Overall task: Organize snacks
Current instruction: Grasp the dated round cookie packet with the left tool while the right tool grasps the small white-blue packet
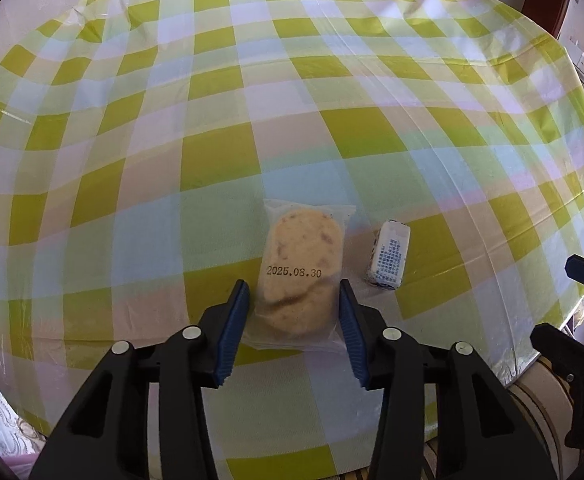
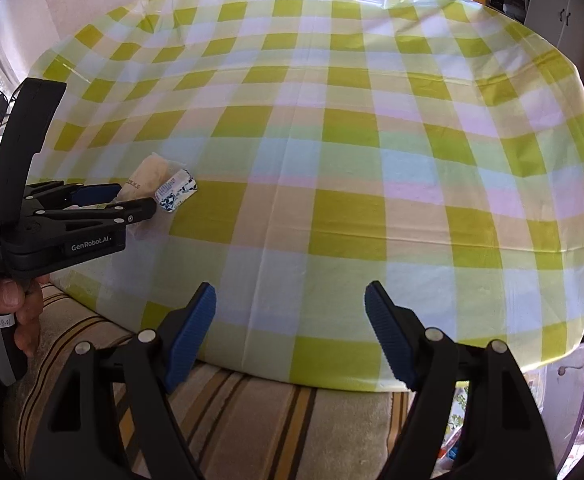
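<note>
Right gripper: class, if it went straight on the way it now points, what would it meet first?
Probably the bare checked tablecloth; nothing lies between the open jaws of the right gripper. Depth is unclear.

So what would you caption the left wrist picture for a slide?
Left gripper straddling a clear-wrapped biscuit packet on a checked tablecloth, a small blue-and-white wrapped sweet lying beside it.
</note>
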`<state>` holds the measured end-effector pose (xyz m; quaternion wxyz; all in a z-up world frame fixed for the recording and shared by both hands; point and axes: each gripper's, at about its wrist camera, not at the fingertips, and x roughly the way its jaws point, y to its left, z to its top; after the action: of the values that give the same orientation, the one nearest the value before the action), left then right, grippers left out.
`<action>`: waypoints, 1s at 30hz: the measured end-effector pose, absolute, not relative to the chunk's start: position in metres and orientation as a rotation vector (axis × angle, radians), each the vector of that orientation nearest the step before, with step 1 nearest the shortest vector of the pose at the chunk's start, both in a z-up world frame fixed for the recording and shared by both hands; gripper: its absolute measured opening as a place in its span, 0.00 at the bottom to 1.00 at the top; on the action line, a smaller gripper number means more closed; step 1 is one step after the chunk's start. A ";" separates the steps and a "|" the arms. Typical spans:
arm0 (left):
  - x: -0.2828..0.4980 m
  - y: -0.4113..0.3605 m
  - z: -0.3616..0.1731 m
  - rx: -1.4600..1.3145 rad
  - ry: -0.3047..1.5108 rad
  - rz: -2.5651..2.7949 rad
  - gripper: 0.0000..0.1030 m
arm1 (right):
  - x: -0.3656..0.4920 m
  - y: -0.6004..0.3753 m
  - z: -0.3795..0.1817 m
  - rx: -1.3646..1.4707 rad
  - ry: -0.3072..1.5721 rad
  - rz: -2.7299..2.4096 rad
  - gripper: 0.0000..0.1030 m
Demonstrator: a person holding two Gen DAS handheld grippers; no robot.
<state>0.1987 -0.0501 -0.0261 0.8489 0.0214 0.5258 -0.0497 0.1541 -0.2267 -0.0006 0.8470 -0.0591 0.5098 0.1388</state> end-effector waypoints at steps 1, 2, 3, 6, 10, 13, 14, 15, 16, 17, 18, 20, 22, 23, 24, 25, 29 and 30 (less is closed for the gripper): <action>0.199 -0.048 -0.026 0.037 1.104 -0.102 0.37 | 0.158 -0.221 -0.002 -0.135 1.073 0.308 0.75; 0.199 -0.045 -0.026 0.026 1.101 -0.104 0.36 | 0.161 -0.215 -0.003 -0.144 1.070 0.323 0.75; 0.199 -0.043 -0.025 0.013 1.099 -0.107 0.36 | 0.165 -0.208 -0.004 -0.154 1.069 0.338 0.75; 0.199 -0.035 -0.025 -0.016 1.091 -0.094 0.35 | 0.176 -0.192 -0.008 -0.177 1.063 0.386 0.75; 0.199 -0.022 -0.025 -0.067 1.079 -0.067 0.34 | 0.190 -0.171 -0.016 -0.226 1.061 0.455 0.75; 0.200 -0.012 -0.026 -0.098 1.069 -0.047 0.34 | 0.198 -0.158 -0.021 -0.266 1.060 0.511 0.75; 0.200 -0.010 -0.026 -0.108 1.067 -0.048 0.34 | 0.201 -0.155 -0.022 -0.274 1.055 0.525 0.75; 0.200 -0.008 -0.026 -0.113 1.065 -0.045 0.34 | 0.203 -0.152 -0.023 -0.283 1.053 0.529 0.75; 0.200 -0.007 -0.026 -0.116 1.063 -0.043 0.34 | 0.206 -0.150 -0.024 -0.292 1.053 0.529 0.75; 0.199 -0.006 -0.026 -0.122 1.061 -0.046 0.34 | 0.208 -0.148 -0.025 -0.297 1.050 0.533 0.75; 0.199 -0.005 -0.026 -0.127 1.060 -0.046 0.34 | 0.210 -0.146 -0.026 -0.298 1.049 0.539 0.75; 0.199 -0.004 -0.026 -0.136 1.057 -0.048 0.34 | 0.213 -0.143 -0.028 -0.304 1.052 0.545 0.75; 0.199 -0.003 -0.026 -0.142 1.055 -0.051 0.34 | 0.216 -0.139 -0.030 -0.308 1.053 0.555 0.74; 0.199 -0.003 -0.026 -0.145 1.054 -0.051 0.34 | 0.217 -0.138 -0.032 -0.309 1.056 0.555 0.72; 0.199 -0.003 -0.026 -0.148 1.053 -0.052 0.34 | 0.218 -0.137 -0.032 -0.316 1.045 0.549 0.71; 0.199 -0.002 -0.026 -0.150 1.052 -0.053 0.34 | 0.219 -0.136 -0.032 -0.320 1.042 0.546 0.68; 0.199 -0.002 -0.026 -0.153 1.050 -0.055 0.34 | 0.223 -0.136 -0.031 -0.309 1.026 0.534 0.60; 0.199 -0.002 -0.026 -0.153 1.050 -0.055 0.34 | 0.224 -0.136 -0.031 -0.308 1.022 0.531 0.59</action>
<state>0.1986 -0.0022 -0.0255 0.8621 -0.0731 0.5008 -0.0262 0.2236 -0.1359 -0.0313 0.8275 -0.1452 0.4813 0.2502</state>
